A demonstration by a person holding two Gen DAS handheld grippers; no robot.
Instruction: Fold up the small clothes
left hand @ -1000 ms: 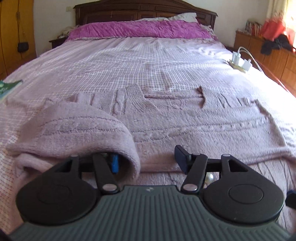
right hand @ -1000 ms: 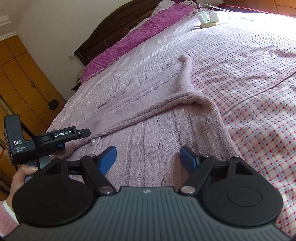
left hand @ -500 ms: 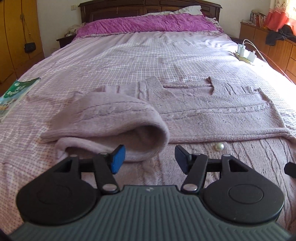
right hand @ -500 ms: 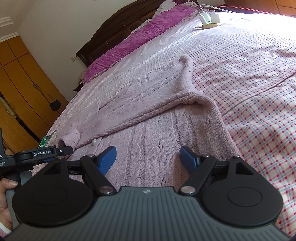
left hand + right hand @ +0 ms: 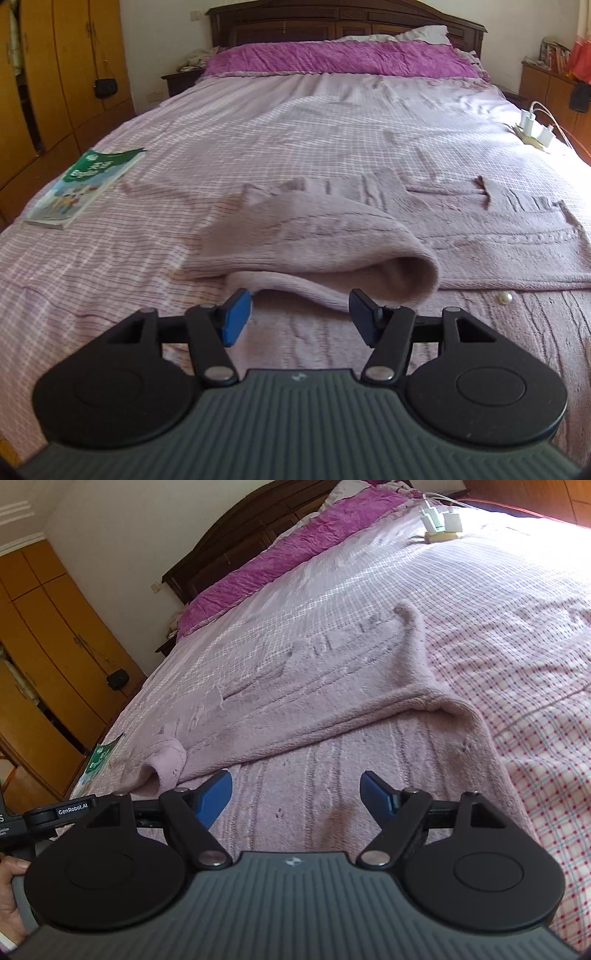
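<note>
Sweater (image 5: 369, 236) lies just ahead of both gaping grippers, ungripped

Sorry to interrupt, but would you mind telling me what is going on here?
A person with a handheld claw in each hand is folding a pink knit sweater spread on a bed. One sleeve lies folded across the body. The left claw is open and empty just short of the cuff. The right claw hovers open over the sweater's hem.
</note>
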